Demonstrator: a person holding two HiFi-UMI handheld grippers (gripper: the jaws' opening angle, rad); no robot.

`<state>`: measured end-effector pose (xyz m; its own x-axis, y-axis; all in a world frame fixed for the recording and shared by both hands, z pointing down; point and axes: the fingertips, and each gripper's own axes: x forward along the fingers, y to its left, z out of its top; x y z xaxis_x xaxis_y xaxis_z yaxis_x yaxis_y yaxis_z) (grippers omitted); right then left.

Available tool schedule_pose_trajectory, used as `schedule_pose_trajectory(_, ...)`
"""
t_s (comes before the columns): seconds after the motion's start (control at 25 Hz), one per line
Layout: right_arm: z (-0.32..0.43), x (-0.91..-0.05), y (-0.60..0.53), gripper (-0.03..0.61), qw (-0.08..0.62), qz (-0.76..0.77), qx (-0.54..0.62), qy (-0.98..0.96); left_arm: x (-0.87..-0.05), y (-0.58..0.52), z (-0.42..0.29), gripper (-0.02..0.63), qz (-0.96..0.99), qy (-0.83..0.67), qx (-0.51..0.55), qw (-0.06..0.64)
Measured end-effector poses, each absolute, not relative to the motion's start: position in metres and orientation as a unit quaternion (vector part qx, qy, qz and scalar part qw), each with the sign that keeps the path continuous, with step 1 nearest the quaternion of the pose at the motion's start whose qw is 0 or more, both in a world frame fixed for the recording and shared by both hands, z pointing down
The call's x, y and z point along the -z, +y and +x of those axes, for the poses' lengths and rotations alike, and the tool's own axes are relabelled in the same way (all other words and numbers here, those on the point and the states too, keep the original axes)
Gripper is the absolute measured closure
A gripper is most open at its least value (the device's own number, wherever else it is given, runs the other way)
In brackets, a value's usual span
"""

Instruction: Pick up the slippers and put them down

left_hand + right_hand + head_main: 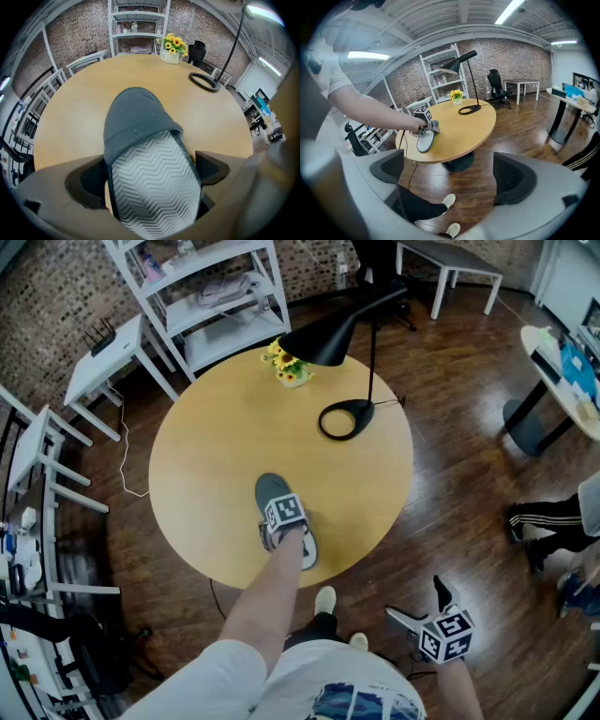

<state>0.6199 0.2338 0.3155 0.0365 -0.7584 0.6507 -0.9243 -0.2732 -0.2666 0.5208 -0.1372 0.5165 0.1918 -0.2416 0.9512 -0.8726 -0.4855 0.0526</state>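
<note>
Left tongs (149, 172): I read them clamped on the heel end of a grey slipper (138, 125), which lies on the round wooden table (220, 432) near its edge. Right tongs (447, 176): apart, empty, above the floor (520, 136).

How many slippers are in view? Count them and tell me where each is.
1. The grey slipper is at the round table's near edge, gripped by the left tongs. The right tongs hold none; another may be out of view.
</note>
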Motion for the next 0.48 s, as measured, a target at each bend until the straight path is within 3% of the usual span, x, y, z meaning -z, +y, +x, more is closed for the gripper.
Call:
schedule_pose_trajectory(0.12, 0.63, -0.313, 0.241, -0.026, 0.111, 0.708, -0.358, -0.598, -0.513, -0.126, 0.527, 0.064, 0.716, -0.382, -0.487, 0.322)
schedule_pose_trajectory(0.48, 0.625, -0.294, 0.258, -0.026, 0.116, 0.679, -0.323, -0.649, -0.452, -0.089, 0.502, 0.072, 0.755, -0.367, -0.459, 0.291)
